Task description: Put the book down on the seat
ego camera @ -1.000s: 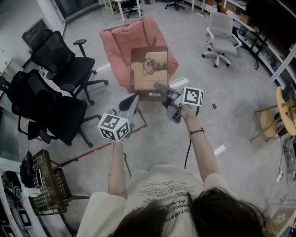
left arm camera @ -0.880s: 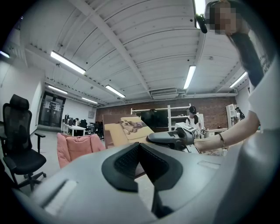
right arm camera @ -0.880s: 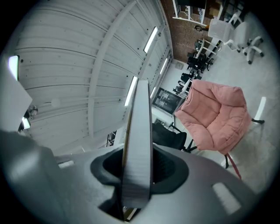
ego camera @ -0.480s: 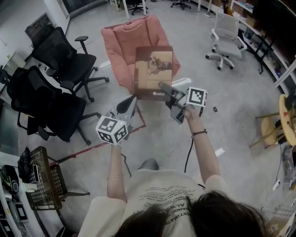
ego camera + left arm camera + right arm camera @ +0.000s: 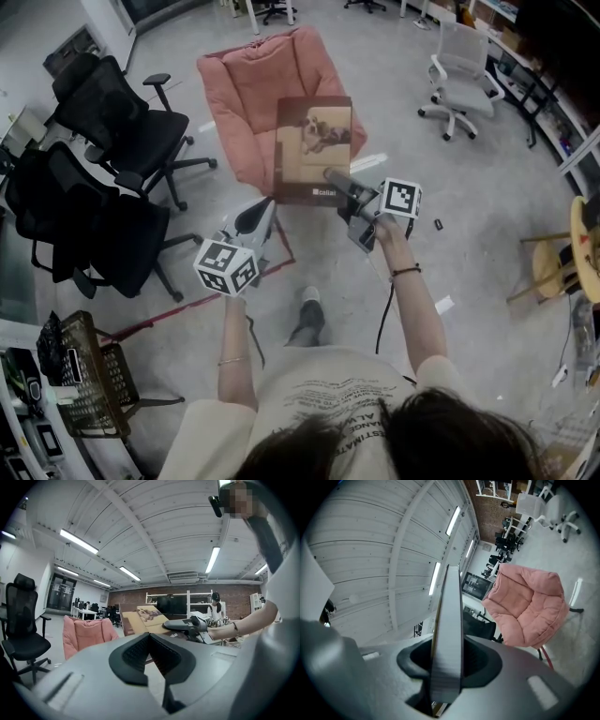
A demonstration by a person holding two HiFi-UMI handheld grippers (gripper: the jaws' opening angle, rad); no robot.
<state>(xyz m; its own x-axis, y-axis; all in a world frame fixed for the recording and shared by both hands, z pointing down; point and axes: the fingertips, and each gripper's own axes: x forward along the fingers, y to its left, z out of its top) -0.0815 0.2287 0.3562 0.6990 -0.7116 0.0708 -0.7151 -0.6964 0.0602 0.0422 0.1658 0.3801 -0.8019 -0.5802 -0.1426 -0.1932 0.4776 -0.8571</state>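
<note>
So the right gripper [image 5: 334,179] is clamped onto the lower edge of the book [image 5: 313,150]. In the right gripper view its jaws pinch the book's grey edge [image 5: 447,634] from both sides. The book is up in the air on the person's side of the pink seat [image 5: 246,94], cover with the dog picture facing up, not resting on the cushion. The left gripper [image 5: 265,204] hangs lower and nearer the person than the seat, jaws pressed together with nothing in them. Two black office chairs [image 5: 131,131] sit left of the seat and a white one [image 5: 459,75] is off to its right.
</note>
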